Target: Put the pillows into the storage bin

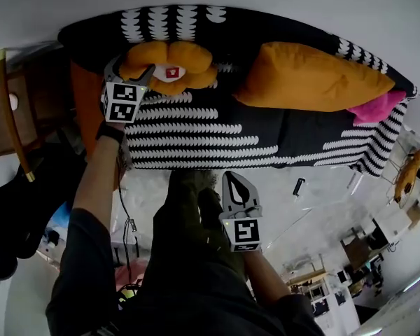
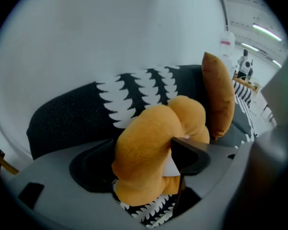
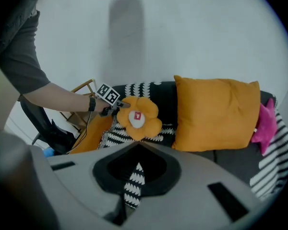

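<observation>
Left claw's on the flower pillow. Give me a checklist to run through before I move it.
1. Left claw clamped on flower pillow: ok.
2. Right claw shut and empty: ok.
3. Storage bin in sight: not ok, no view shows it.
4. Flower pillow lifted off sofa: cannot tell.
5. Orange pillow and pink pillow clear of the grip: ok, both lie further along the sofa.

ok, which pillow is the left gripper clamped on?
The flower pillow: orange petals, white centre, at the sofa's left end, pinched in the left gripper. The square orange pillow and the pink pillow lie untouched further right.
</observation>
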